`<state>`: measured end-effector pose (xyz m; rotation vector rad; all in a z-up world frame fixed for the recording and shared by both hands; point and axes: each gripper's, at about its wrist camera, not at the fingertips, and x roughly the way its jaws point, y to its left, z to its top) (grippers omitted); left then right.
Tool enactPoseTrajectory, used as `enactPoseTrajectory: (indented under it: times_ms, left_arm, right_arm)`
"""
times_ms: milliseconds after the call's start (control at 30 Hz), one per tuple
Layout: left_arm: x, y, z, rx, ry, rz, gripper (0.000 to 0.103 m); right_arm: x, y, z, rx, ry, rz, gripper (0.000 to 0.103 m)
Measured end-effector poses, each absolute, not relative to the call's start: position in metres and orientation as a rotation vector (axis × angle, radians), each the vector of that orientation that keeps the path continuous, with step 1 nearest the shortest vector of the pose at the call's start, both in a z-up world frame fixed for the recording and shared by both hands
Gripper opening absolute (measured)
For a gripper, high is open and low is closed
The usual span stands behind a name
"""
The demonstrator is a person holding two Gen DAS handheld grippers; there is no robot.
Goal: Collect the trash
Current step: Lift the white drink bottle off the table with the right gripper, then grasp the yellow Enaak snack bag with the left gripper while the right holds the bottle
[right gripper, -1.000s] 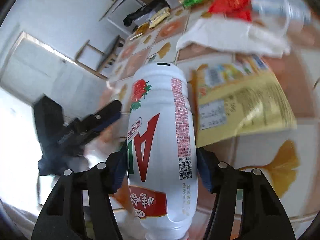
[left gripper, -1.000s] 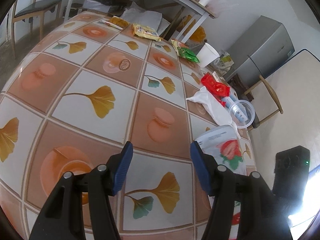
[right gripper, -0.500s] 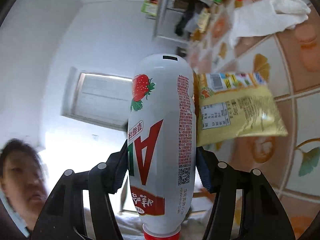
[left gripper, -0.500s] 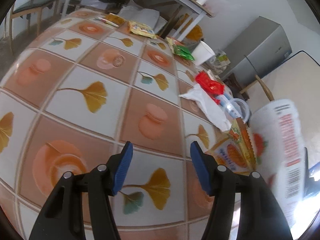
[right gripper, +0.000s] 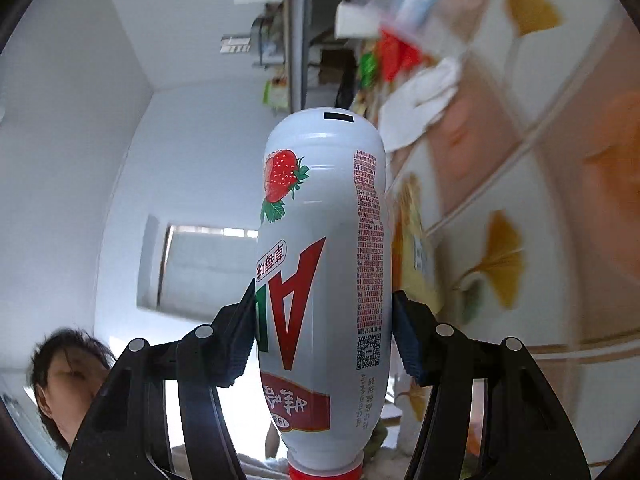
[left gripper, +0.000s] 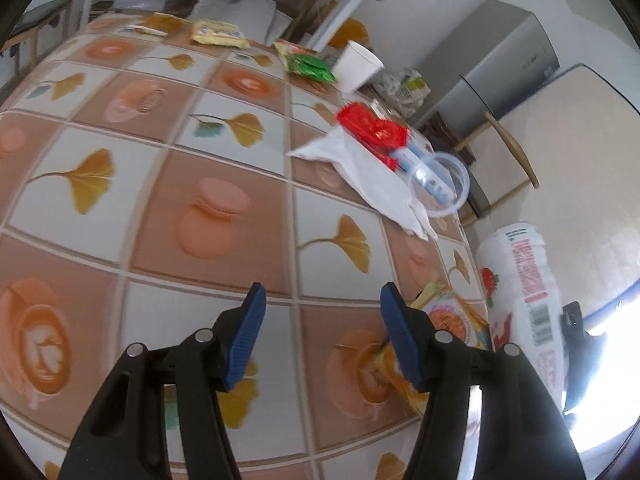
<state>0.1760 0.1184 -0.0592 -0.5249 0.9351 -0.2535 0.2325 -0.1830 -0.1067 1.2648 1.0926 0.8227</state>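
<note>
The left gripper (left gripper: 320, 320) is hovering over the tiled ginkgo-print tablecloth (left gripper: 224, 160) with its 2 blue-padded jaws spread and nothing between them. The right gripper (right gripper: 324, 336) is pinching the white plastic strawberry-drink bottle with a red cap (right gripper: 320, 264) across its lower body, both pads pressing on its sides; in the left wrist view the bottle (left gripper: 520, 292) is hanging off the right edge of the tablecloth, clear of its surface.

Risks, taking the bottle as the landmark. The pads are gripping a smooth, rounded wall near the cap end, so most of the bottle is sticking out ahead of the jaws; a quick swing could be levering it loose, and I judge a slip the likeliest failure. Just left of the bottle, the yellow-orange foil snack packet (left gripper: 444, 320) is lying partly under the left gripper's right finger, so a careless closing could be crumpling or pushing it off the edge. Further left and beyond the bottle, the crumpled white tissue (left gripper: 376, 176) is lying against the clear plastic lid (left gripper: 444, 184), so a grab could be dragging both.

Count: 1 bottle, 1 foil packet near it, 1 tissue, 1 clear lid, 1 red wrapper (left gripper: 372, 128), 1 white paper cup (left gripper: 358, 66), 1 green packet (left gripper: 310, 66), 1 yellow packet (left gripper: 218, 34) far left. Smaller scraps at the far end are too blurred to count.
</note>
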Motion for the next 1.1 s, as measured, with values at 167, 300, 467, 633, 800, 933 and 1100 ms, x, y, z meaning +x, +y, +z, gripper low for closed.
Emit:
enactPoseTrajectory:
  times_ms: [167,300,467,633,800,933,1100]
  left_arm:
    - [0.18,0.096,-0.06,-0.49,0.955,-0.315,0.058]
    - [0.18,0.073,-0.063,-0.445,0.986,-0.376,0.058]
    - [0.17,0.036,-0.059,-0.262,0.978,-0.395,0.058]
    - [0.153,-0.001,-0.063,0.099,0.914,-0.284,0.058]
    - [0.148,-0.004,-0.066,0.15,0.898,-0.279,0.058]
    - [0.149,-0.006,-0.067,0.152,0.895,-0.272,0.058]
    - [0.153,-0.01,-0.064,0.124,0.913,-0.272,0.058]
  right_arm:
    - [0.221,-0.193,-0.115,1.275,1.095,0.762,0.057]
    - [0.218,-0.189,-0.118,1.267,1.088,0.75,0.057]
    - [0.218,-0.197,-0.119,1.266,1.079,0.752,0.057]
    - [0.216,-0.206,-0.117,1.271,1.06,0.751,0.057]
    - [0.209,-0.223,-0.113,1.27,1.028,0.742,0.057]
    - [0.205,-0.232,-0.11,1.289,0.995,0.746,0.057]
    - [0.2,-0.24,-0.111,1.312,0.973,0.743,0.057]
